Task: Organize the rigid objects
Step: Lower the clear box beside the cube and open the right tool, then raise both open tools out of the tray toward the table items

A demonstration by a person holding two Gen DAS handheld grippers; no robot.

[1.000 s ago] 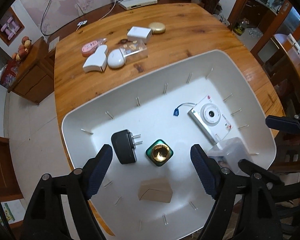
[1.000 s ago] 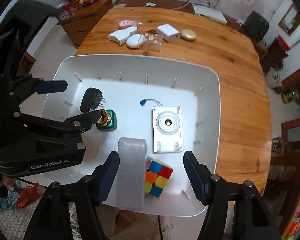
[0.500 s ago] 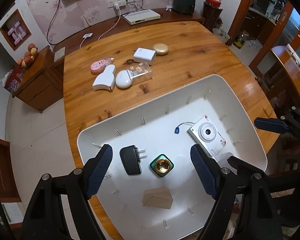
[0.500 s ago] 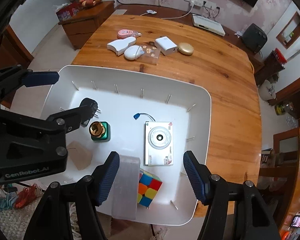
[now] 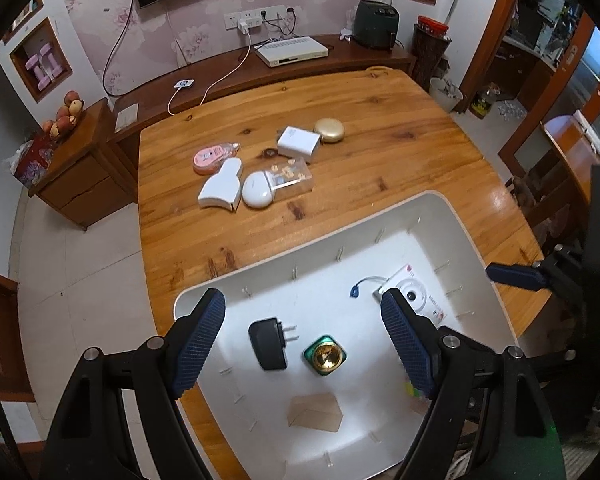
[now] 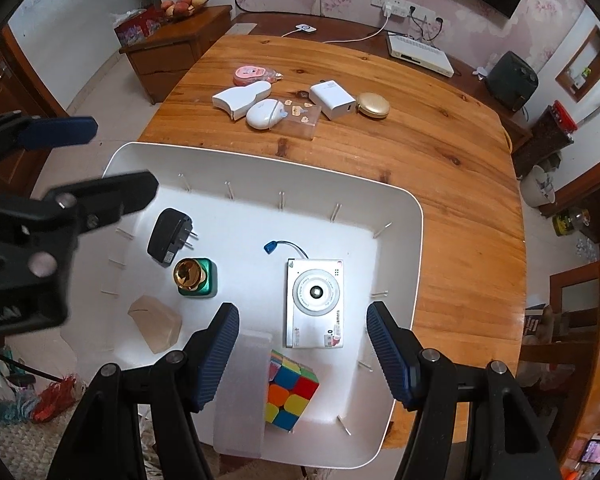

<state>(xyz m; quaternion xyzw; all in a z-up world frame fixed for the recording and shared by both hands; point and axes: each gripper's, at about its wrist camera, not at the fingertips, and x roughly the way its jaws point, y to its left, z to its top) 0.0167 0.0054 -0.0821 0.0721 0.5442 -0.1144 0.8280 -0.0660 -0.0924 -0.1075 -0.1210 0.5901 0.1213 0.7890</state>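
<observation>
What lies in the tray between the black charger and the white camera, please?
The green bottle with the gold cap stands between the black charger and the white camera, nearer the charger; the right wrist view shows it best.

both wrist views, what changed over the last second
Both grippers pulled up and back from the white tray: it shrinks in both views and more wooden table shows. The left gripper and right gripper stayed open and empty; nothing was gripped or released. The black charger, green and gold bottle, white camera, Rubik's cube and the items on the table kept their places.
</observation>
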